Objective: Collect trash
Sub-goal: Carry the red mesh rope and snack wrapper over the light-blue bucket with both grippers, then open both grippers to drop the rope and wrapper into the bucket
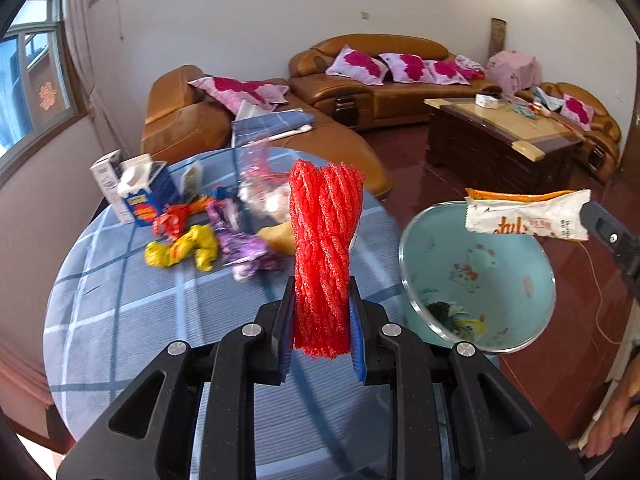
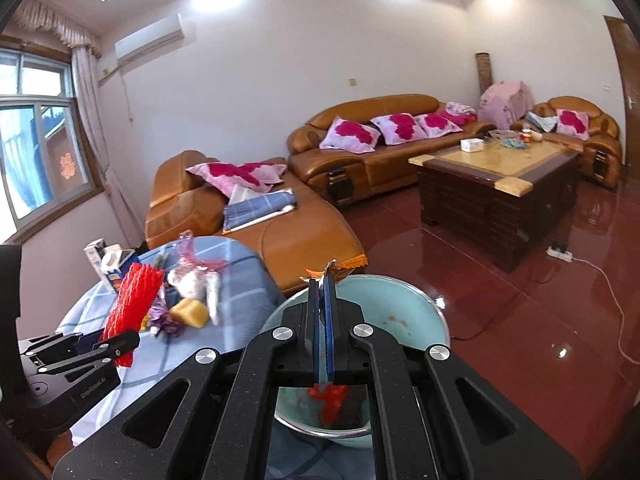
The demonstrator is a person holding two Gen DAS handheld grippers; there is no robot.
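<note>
My left gripper (image 1: 320, 312) is shut on a red foam net sleeve (image 1: 324, 240) and holds it upright above the round table (image 1: 120, 320); it also shows in the right wrist view (image 2: 134, 300). My right gripper (image 2: 322, 312) is shut on a white and orange snack wrapper (image 1: 524, 216), held over the light blue bin (image 1: 500, 264). In the right wrist view only the wrapper's orange edge (image 2: 348, 265) pokes past the fingertips, with the bin (image 2: 400, 304) below. More wrappers lie on the table: yellow (image 1: 182, 252), red (image 1: 172, 220), purple (image 1: 244, 248).
A blue and white carton (image 1: 140, 192) and a clear plastic bag (image 1: 260, 184) stand at the table's far side. The bin holds some scraps (image 1: 456, 320). Beyond are a brown leather sofa (image 1: 360, 92), a wooden coffee table (image 1: 500, 140) and red floor.
</note>
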